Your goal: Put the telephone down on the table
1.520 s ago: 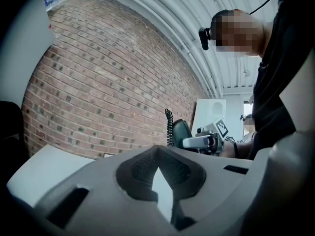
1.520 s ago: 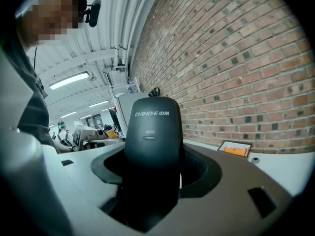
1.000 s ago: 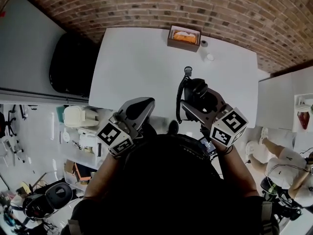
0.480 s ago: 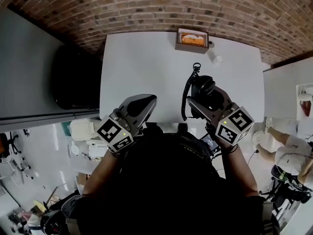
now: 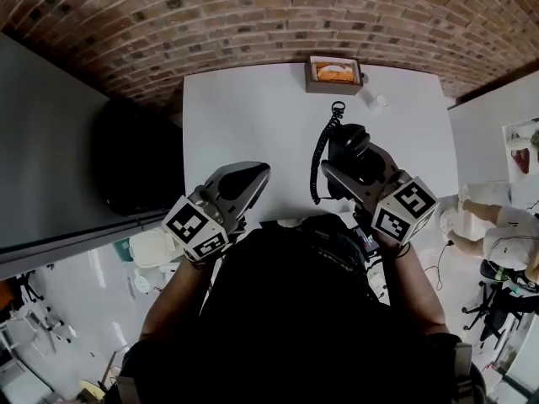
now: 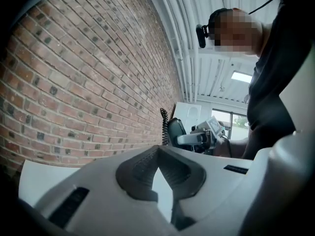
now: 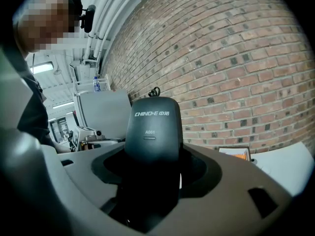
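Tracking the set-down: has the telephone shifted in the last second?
Yes. The telephone, held in the right claw, has moved toward the box at the table's far edge.

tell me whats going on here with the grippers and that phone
A person holds a gripper in each hand over a white table. The right gripper is shut on a black telephone, its coiled cord hanging down; it looks held above the table, not yet put down. The left gripper hovers beside it with jaws together and nothing between them.
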A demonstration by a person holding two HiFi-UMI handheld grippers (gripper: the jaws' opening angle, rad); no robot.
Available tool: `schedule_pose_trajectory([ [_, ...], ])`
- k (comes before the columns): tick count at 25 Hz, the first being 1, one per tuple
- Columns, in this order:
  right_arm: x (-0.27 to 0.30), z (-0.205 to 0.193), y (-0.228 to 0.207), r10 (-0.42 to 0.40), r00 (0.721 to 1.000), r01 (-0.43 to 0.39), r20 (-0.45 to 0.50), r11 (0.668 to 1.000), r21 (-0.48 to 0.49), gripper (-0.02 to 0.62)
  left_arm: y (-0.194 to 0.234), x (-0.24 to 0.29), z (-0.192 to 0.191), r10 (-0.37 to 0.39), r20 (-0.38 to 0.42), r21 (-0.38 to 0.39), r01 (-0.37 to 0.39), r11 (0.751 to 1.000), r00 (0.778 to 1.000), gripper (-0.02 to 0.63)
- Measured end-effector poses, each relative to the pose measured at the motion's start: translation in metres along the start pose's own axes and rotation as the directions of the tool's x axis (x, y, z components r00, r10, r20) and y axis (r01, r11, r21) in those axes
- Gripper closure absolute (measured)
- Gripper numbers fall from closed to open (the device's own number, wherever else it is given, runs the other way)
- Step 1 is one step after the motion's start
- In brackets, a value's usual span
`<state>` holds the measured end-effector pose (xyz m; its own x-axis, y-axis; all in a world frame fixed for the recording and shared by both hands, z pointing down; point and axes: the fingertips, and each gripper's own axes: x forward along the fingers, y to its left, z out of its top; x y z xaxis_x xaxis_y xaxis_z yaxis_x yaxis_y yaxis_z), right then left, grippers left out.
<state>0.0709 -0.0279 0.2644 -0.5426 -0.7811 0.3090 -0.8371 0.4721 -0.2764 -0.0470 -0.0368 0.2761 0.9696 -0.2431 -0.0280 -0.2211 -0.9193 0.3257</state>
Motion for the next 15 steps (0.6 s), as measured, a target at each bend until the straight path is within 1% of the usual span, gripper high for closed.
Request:
schedule_pose_trajectory([
  [3, 0.007, 0.004, 0.006, -0.004, 1.0, 0.004, -0.006, 1.0, -0.006, 0.313, 0.008, -0.001, 0.001, -0.002, 0.012, -0.015, 0.002, 1.0, 1.0, 0.6],
  [7, 0.012, 0.001, -0.001, -0.008, 1.0, 0.008, -0.023, 1.0, 0.008, 0.313, 0.013, 0.004, -0.001, -0.007, 0.016, -0.026, 0.007, 1.0, 1.0, 0.6],
  [11, 0.019, -0.006, -0.011, -0.009, 0.999, 0.011, -0.043, 0.999, 0.03, 0.313, 0.023, 0.005, -0.004, 0.013, 0.017, -0.042, -0.012, 0.999, 1.0, 0.6],
  [15, 0.033, -0.011, -0.019, 0.002, 0.998, 0.001, -0.063, 0.999, 0.04, 0.313, 0.033, 0.005, -0.007, 0.036, 0.022, -0.027, -0.036, 0.999, 0.999, 0.6],
])
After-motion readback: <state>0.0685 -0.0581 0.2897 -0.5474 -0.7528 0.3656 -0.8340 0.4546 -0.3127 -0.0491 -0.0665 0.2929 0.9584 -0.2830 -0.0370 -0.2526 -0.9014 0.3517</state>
